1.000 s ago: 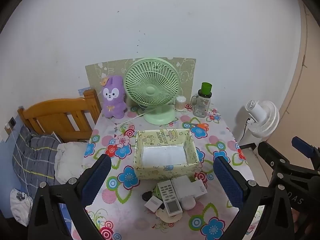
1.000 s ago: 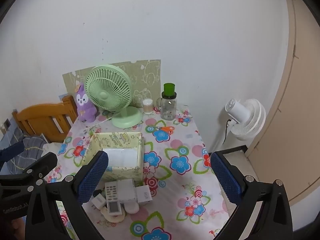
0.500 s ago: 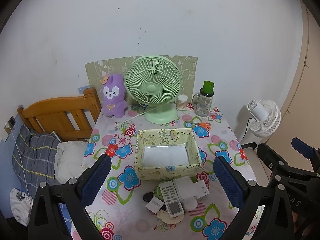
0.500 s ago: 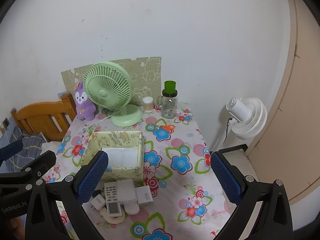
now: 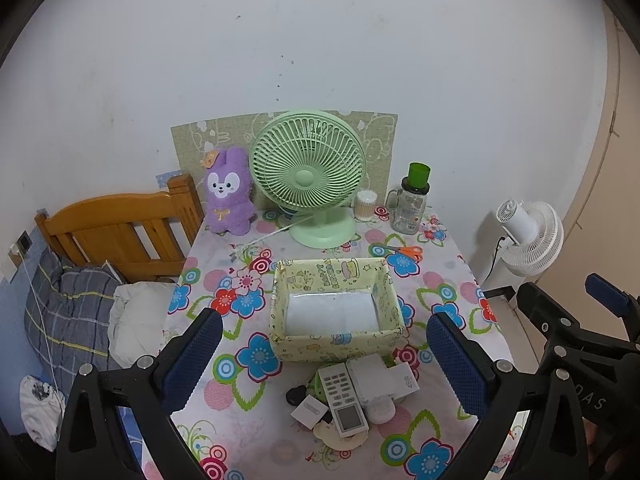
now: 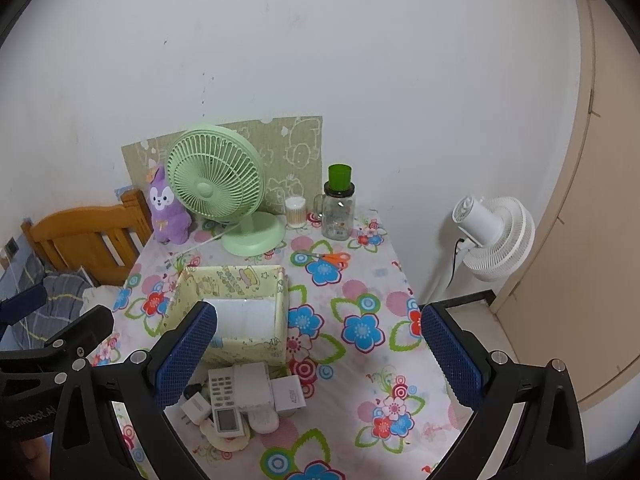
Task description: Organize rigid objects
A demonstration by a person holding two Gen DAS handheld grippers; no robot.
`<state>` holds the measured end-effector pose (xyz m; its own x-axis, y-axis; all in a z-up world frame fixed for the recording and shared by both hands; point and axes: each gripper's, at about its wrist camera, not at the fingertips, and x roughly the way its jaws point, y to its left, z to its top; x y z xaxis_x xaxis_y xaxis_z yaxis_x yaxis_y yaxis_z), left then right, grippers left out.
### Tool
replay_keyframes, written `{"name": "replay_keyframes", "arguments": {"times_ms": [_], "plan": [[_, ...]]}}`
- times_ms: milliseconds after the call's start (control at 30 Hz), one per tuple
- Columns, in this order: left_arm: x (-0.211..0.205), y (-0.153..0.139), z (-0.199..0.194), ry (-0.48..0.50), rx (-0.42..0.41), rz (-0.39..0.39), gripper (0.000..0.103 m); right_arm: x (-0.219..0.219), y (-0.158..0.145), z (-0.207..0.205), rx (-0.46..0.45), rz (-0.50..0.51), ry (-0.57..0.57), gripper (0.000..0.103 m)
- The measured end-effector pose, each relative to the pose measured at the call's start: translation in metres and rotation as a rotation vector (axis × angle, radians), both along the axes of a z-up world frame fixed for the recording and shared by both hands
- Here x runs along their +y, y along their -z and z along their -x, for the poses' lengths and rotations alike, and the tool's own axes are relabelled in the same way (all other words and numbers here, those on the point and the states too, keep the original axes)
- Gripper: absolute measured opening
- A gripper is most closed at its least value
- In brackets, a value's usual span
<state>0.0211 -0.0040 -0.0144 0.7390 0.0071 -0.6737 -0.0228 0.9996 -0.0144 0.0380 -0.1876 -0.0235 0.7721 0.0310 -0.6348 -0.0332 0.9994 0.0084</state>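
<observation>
A pale yellow-green open box (image 5: 338, 344) (image 6: 244, 352) sits mid-table on the floral cloth, with only a white bottom showing inside. Just in front of it lies a heap of small rigid items: a white remote control (image 5: 345, 399) (image 6: 224, 400), a white box (image 5: 370, 378) (image 6: 253, 384), a small white adapter (image 5: 310, 416) (image 6: 192, 410) and other white pieces. My left gripper (image 5: 326, 364) hangs open above the heap, holding nothing. My right gripper (image 6: 318, 356) is open too, over the table to the right of the heap.
At the back stand a green desk fan (image 5: 310, 178), a purple plush rabbit (image 5: 229, 194), a cotton-swab jar (image 5: 366, 205) and a green-lidded glass bottle (image 5: 412, 202). Orange scissors (image 5: 405, 251) lie behind the box. A wooden bed frame (image 5: 116, 232) is left, a white floor fan (image 5: 528, 236) right.
Both views have shifted slightly; the table scene sits a little lower and the wall fills more of the frame. Both grippers stay open and nothing on the table moved.
</observation>
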Motion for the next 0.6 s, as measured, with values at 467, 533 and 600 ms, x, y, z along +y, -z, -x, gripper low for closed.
{"name": "replay_keyframes", "arguments": {"times_ms": [467,533,600], "plan": [[0.0012,-0.0009,-0.0009,-0.010,0.001,0.000,0.103,0.0004,-0.0056,-0.0014,-0.001,0.003,-0.003,0.103],[0.0016,-0.0012,-0.0012,-0.009,0.001,0.001,0.103,0.0003,-0.0058,-0.0023,0.002,-0.002,-0.004,0.103],[0.0013,-0.0013,-0.0014,-0.010,0.001,-0.002,0.103,0.0007,-0.0062,-0.0020,-0.001,0.000,-0.003,0.103]]}}
